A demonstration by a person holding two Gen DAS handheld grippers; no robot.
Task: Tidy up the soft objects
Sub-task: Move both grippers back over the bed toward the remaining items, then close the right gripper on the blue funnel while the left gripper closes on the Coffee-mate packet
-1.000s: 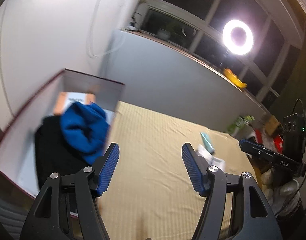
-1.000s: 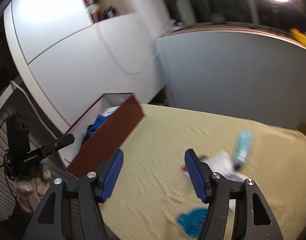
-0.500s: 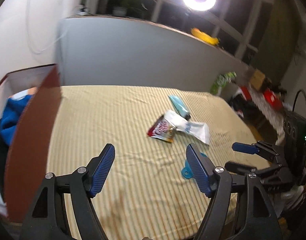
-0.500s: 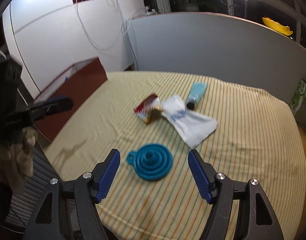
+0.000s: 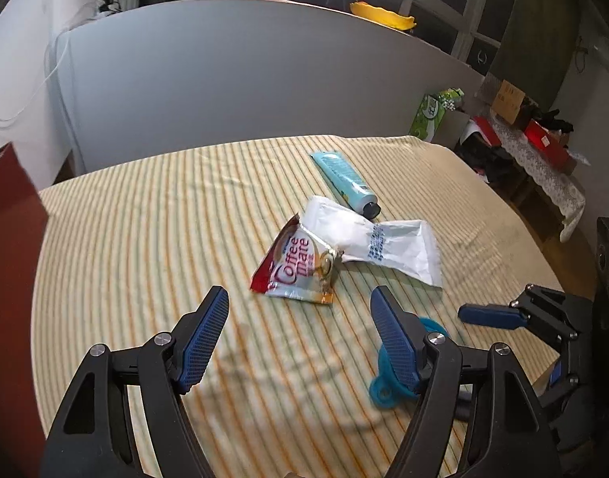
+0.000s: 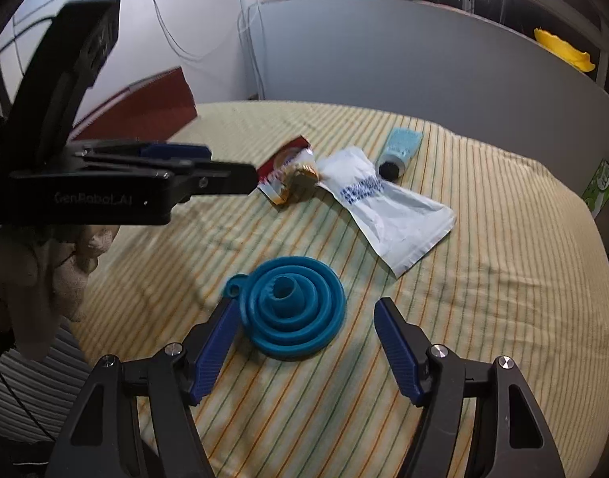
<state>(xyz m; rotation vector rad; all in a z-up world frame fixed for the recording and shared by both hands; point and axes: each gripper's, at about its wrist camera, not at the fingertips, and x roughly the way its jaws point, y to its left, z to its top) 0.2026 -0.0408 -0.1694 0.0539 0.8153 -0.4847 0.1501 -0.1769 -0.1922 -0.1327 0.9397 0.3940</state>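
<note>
On the striped cloth lie a Coffee-mate sachet (image 5: 298,269) (image 6: 289,173), a white pouch (image 5: 378,241) (image 6: 388,211), a teal tube (image 5: 344,181) (image 6: 400,151) and a blue collapsible funnel (image 6: 294,310) (image 5: 388,378). My left gripper (image 5: 298,334) is open and empty, just short of the sachet; in the right wrist view it reaches in from the left (image 6: 225,165). My right gripper (image 6: 306,344) is open and empty, its jaws either side of the funnel's near edge; it shows at the right of the left wrist view (image 5: 487,314).
A dark red box (image 5: 10,279) (image 6: 145,107) stands at the table's left edge. A grey partition (image 5: 244,79) runs behind the table. Cluttered shelves and boxes (image 5: 519,131) stand to the right. A gloved hand (image 6: 41,275) holds the left gripper.
Both grippers swung right, away from the red box with the blue and black cloth in it, and now face the sachet, pouch, tube and funnel. The right gripper closed in on the funnel.
</note>
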